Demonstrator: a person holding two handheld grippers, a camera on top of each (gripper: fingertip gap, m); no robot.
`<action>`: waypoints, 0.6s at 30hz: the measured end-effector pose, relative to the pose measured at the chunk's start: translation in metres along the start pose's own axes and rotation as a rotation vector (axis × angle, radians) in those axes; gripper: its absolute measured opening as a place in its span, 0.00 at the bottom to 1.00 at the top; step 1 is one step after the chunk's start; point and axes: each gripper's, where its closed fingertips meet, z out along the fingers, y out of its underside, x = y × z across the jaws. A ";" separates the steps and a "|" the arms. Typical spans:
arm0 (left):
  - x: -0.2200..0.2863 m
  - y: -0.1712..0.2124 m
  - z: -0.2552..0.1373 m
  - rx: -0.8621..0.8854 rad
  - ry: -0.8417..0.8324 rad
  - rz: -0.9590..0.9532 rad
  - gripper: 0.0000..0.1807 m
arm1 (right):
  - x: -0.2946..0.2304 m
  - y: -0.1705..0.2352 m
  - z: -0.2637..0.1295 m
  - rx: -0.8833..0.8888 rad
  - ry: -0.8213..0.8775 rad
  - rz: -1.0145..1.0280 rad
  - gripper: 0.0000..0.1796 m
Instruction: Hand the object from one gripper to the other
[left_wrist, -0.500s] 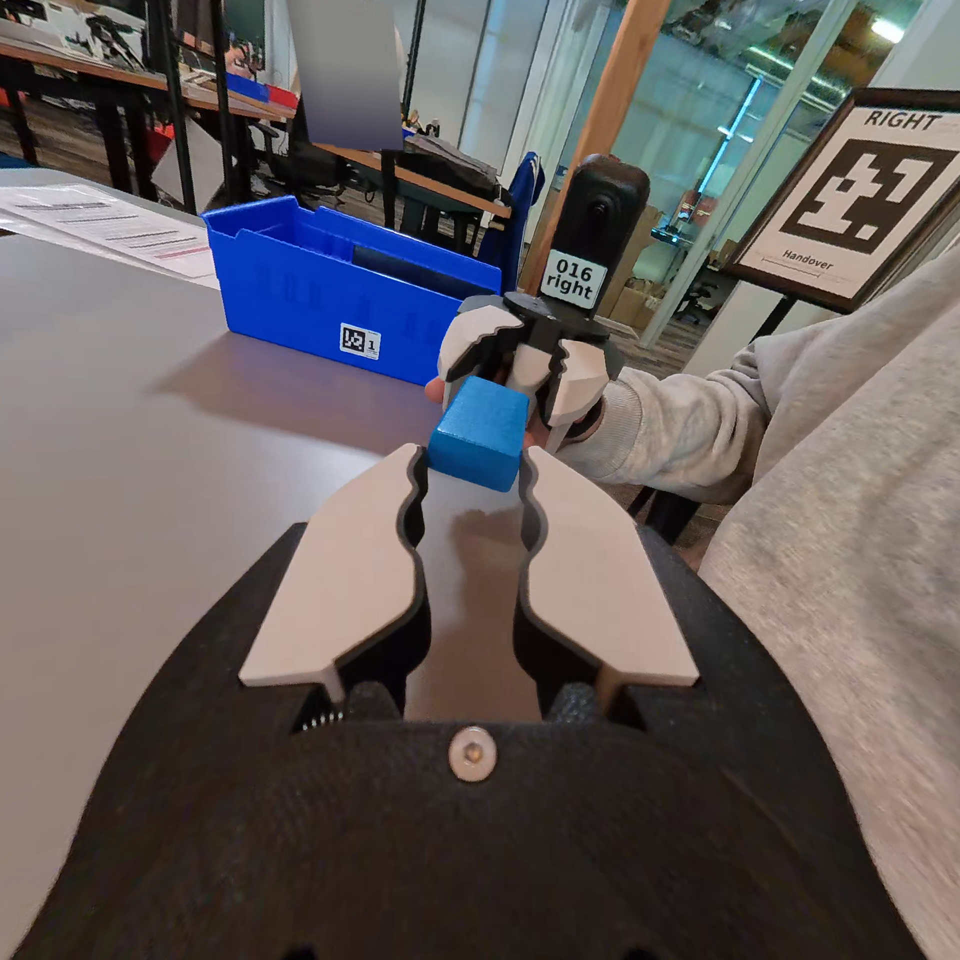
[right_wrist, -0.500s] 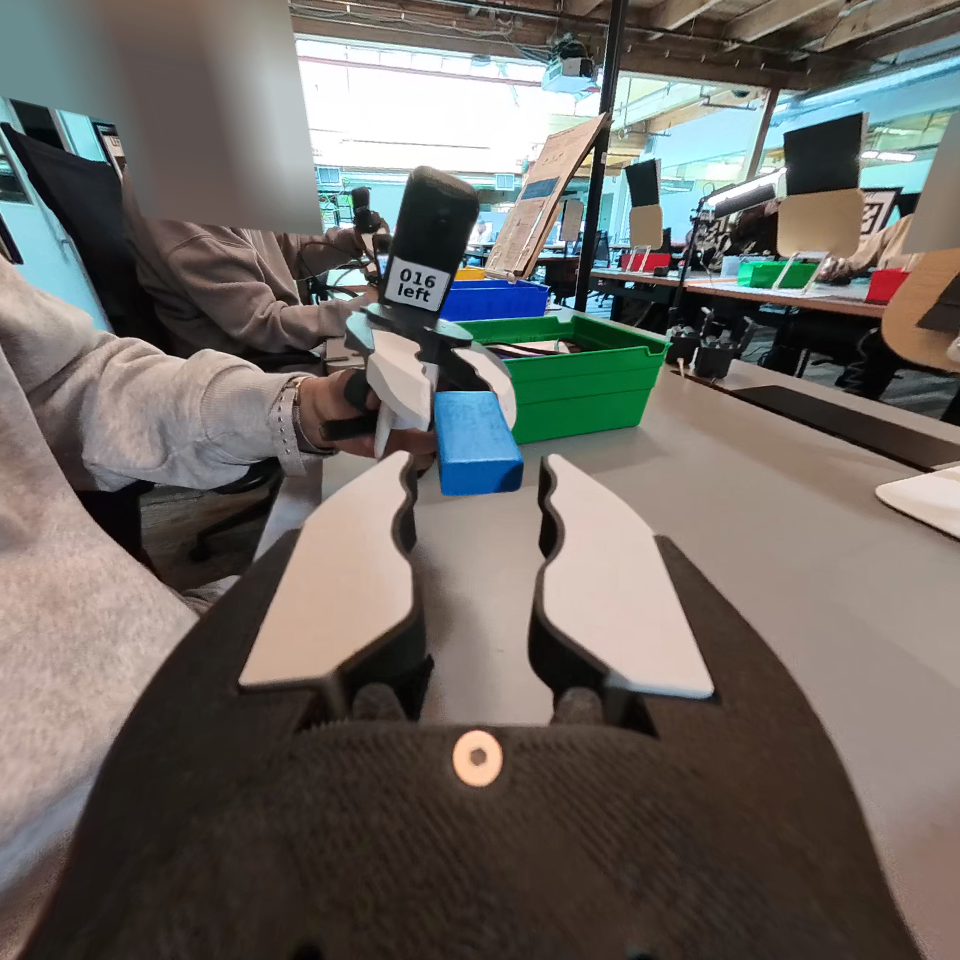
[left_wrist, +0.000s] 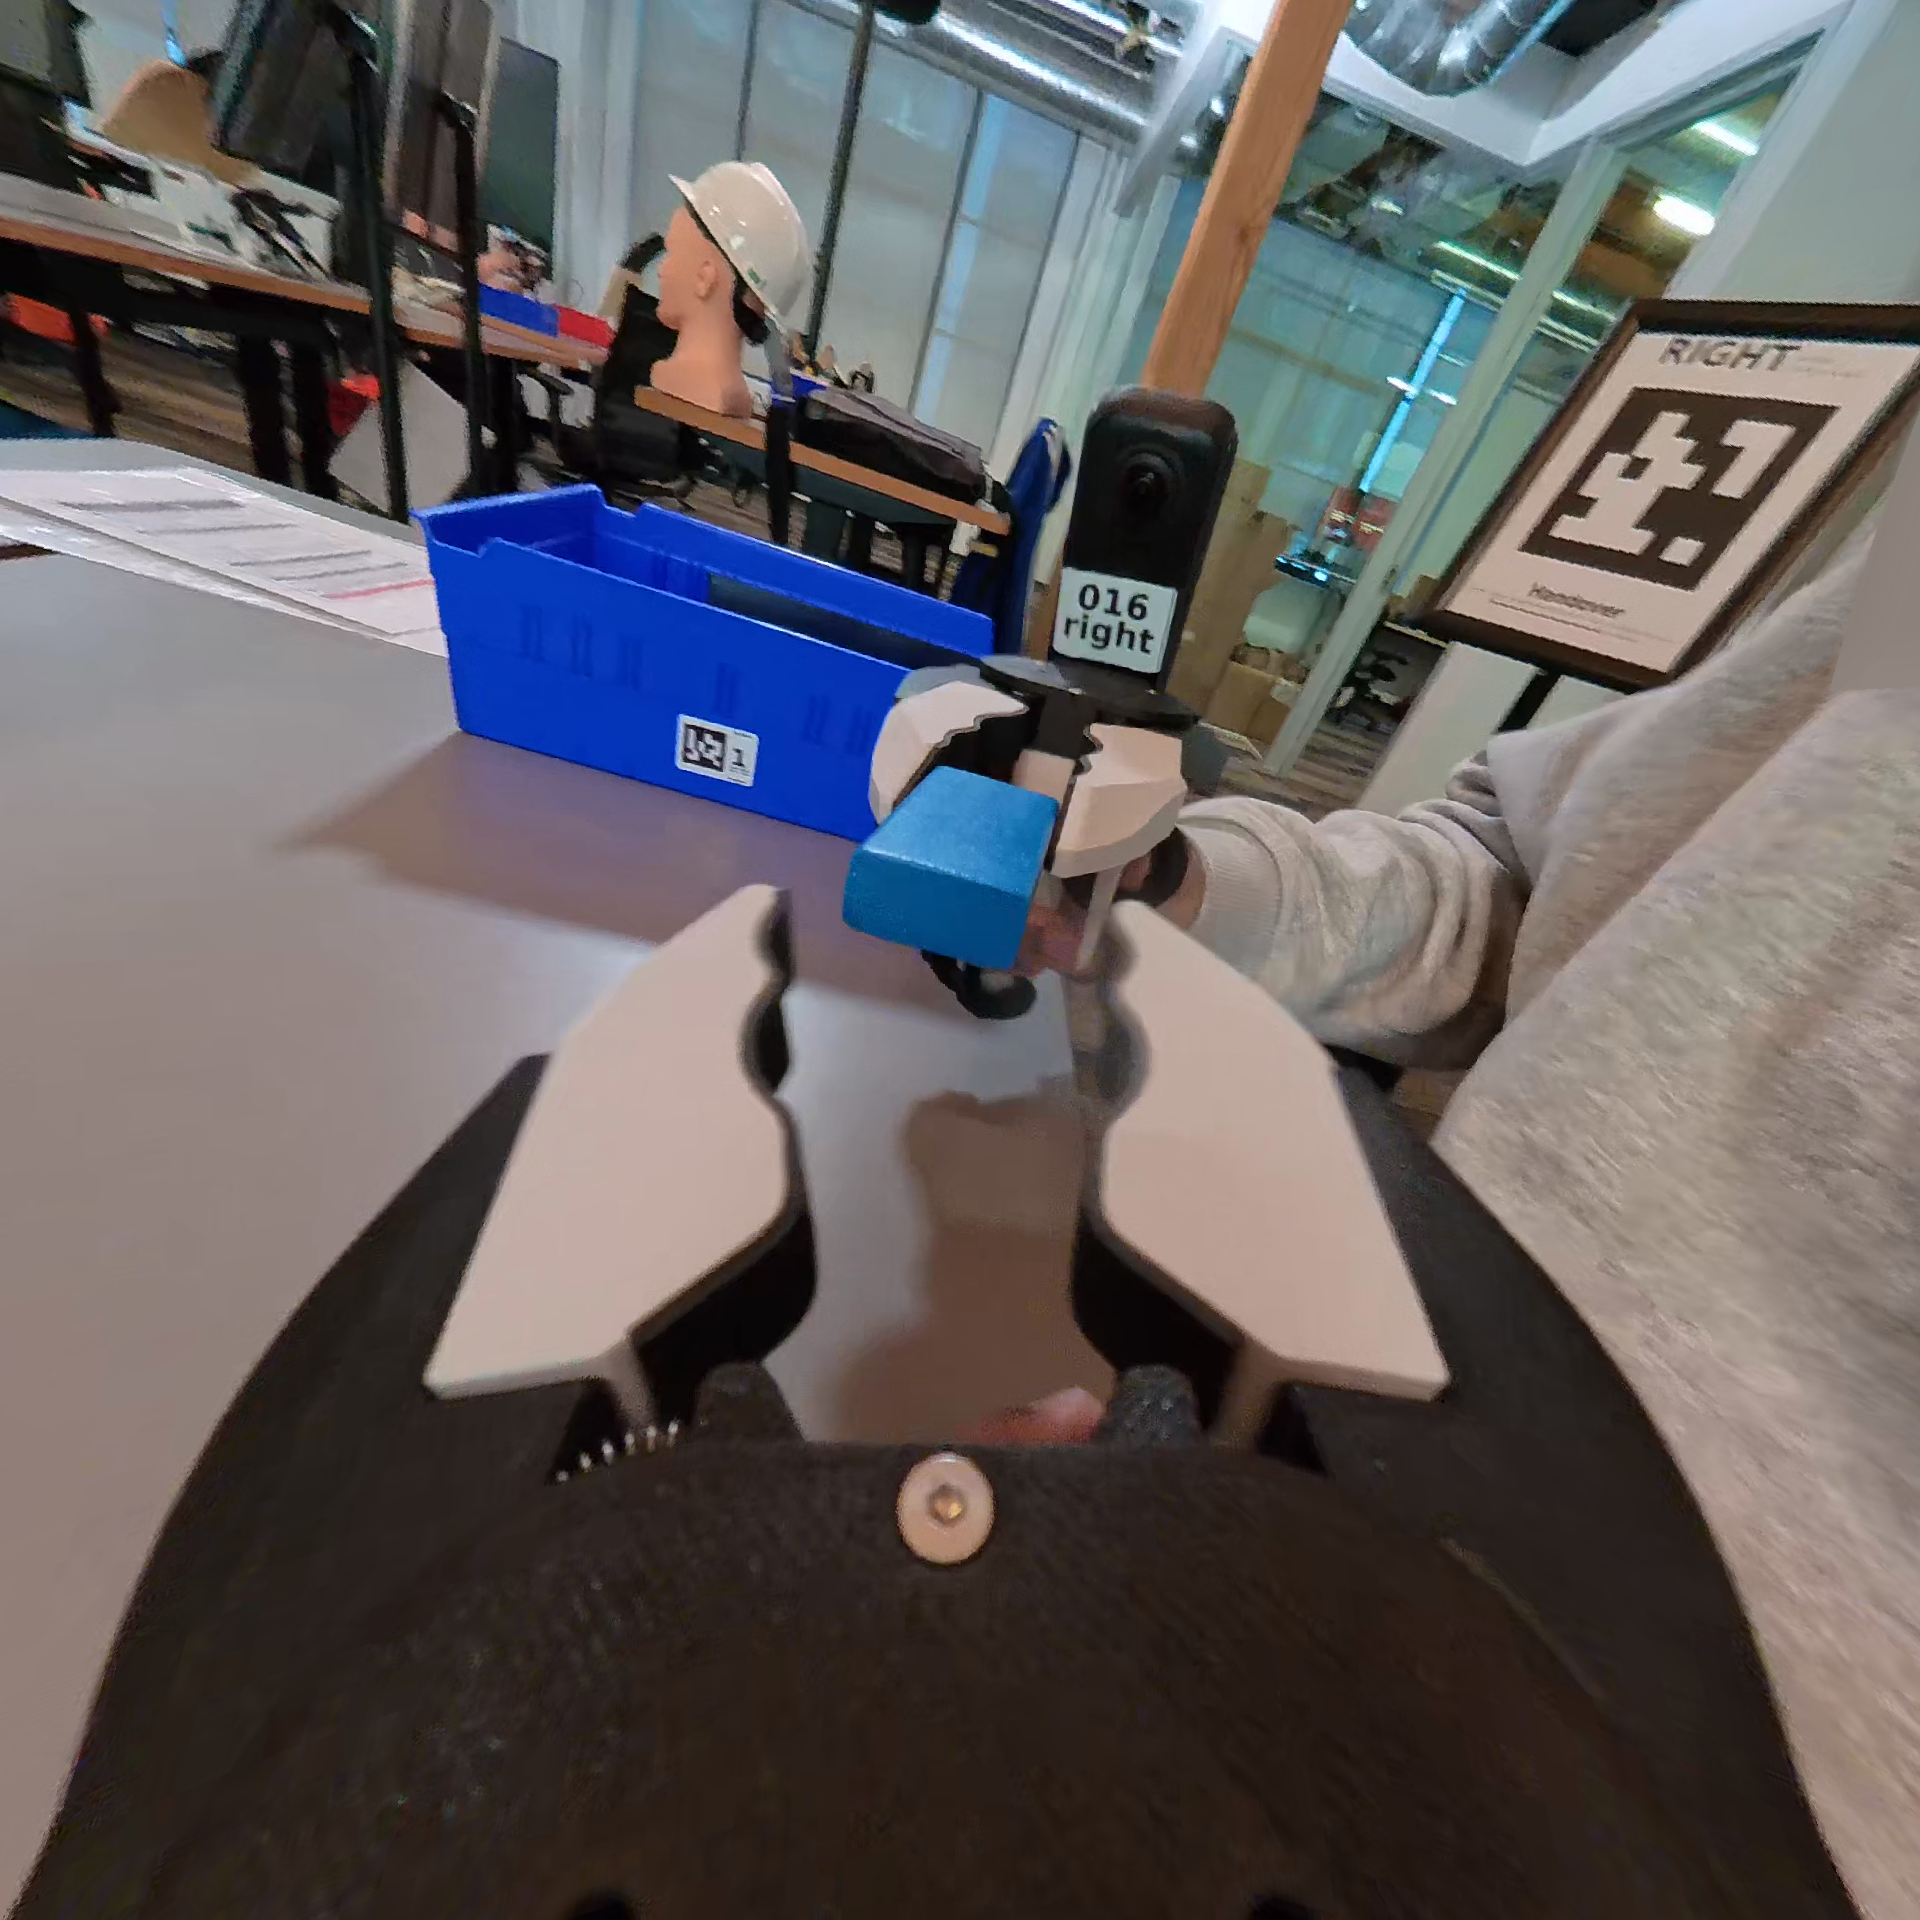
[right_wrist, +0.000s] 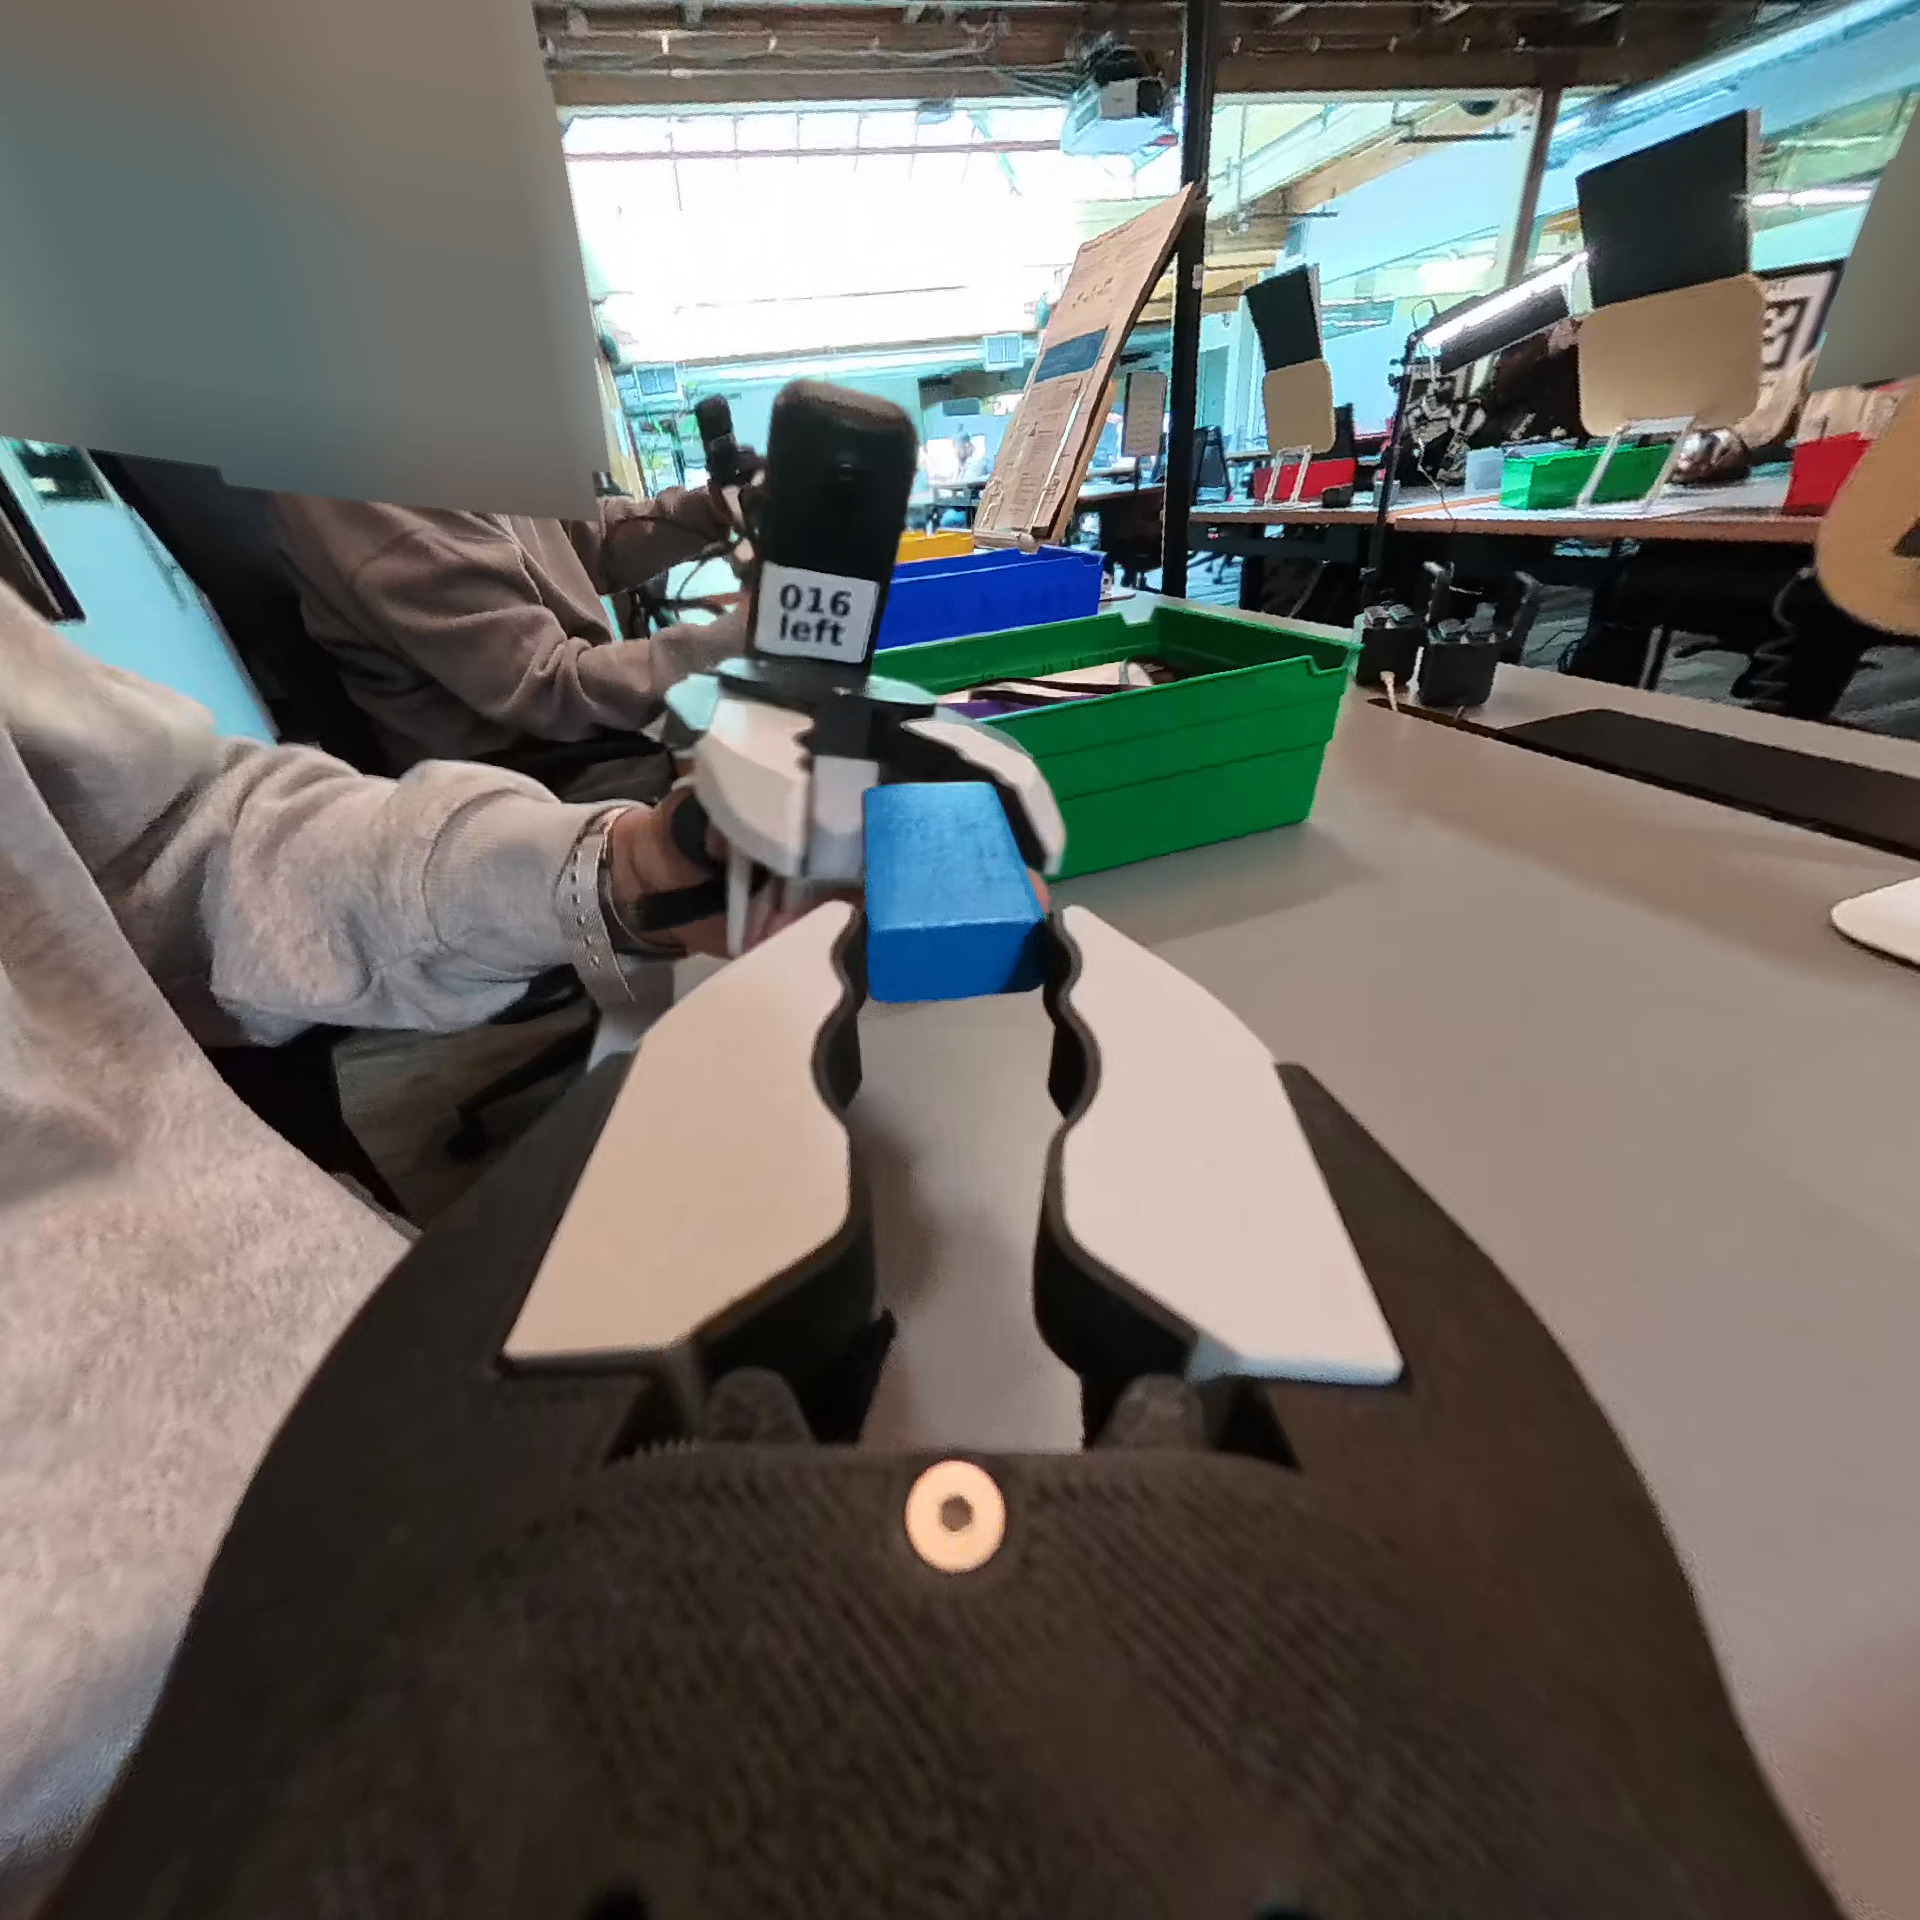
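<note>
A blue rectangular block is held above the grey table. My right gripper is shut on its near end, both fingertips pressed against its sides. My left gripper is open, its fingers spread wider than the block, which sits just past their tips. In the left wrist view the right gripper grips the block's far end. In the right wrist view the left gripper faces me with its fingers parted on either side of the block's far end.
A blue bin stands on the table behind the grippers in the left wrist view, with a paper sheet to its left. A green bin stands behind the block in the right wrist view. A framed marker sign stands at the right. The tips of both grippers are at nearly the same place.
My right gripper has closed on the blue block. My left gripper, which held it before, has opened wide and let go.
</note>
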 end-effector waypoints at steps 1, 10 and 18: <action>-0.002 -0.001 0.001 0.006 -0.024 0.011 0.40 | 0.003 -0.002 -0.001 0.015 -0.002 0.026 0.18; -0.069 -0.005 0.024 0.163 -0.269 -0.052 0.65 | 0.070 -0.032 -0.010 0.163 0.105 0.153 0.18; -0.064 -0.022 0.008 0.327 -0.066 -0.305 0.36 | 0.076 -0.077 -0.001 0.327 0.107 0.201 0.18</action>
